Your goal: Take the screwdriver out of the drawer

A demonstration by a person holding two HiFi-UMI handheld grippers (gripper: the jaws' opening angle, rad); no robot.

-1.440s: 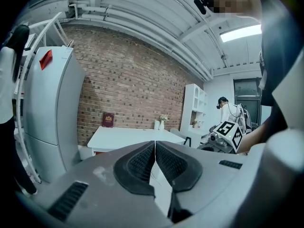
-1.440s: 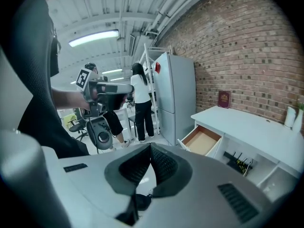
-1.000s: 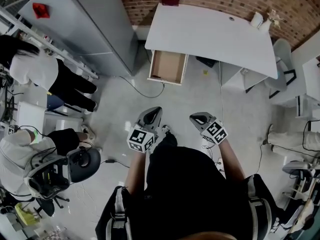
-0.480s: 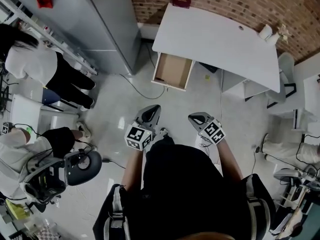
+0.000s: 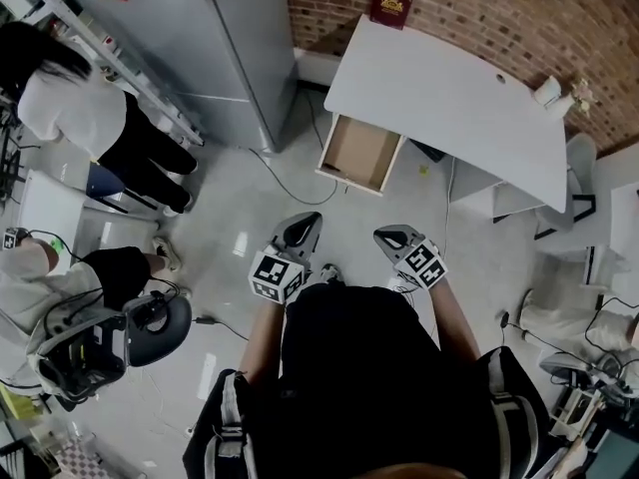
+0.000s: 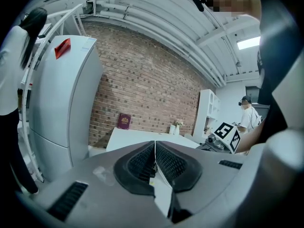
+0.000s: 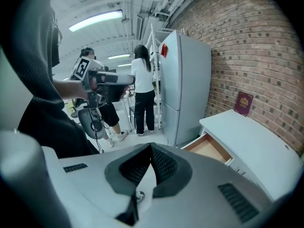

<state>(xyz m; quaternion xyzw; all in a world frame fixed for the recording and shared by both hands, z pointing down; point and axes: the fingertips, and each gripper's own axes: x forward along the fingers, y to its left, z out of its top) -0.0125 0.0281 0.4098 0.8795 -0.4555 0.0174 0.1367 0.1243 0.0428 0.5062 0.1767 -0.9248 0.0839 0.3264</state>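
Brick wall [image 5: 479, 8] behind white desk [image 5: 449, 98]; drawer [image 5: 361, 154] pulled open. Left gripper [image 5: 299, 227], right gripper [image 5: 391, 236] well short of it; fingers [image 6: 140, 165] of both pressed together, empty.

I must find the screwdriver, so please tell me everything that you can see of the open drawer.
The drawer stands pulled out of the white desk, at the end nearest the grey cabinet. It has white walls and front and a brown, wood-like bottom. Its inside looks bare; no screwdriver can be made out from here.

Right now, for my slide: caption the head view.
Shut and empty, left gripper and right gripper held short of a white desk, its drawer open.
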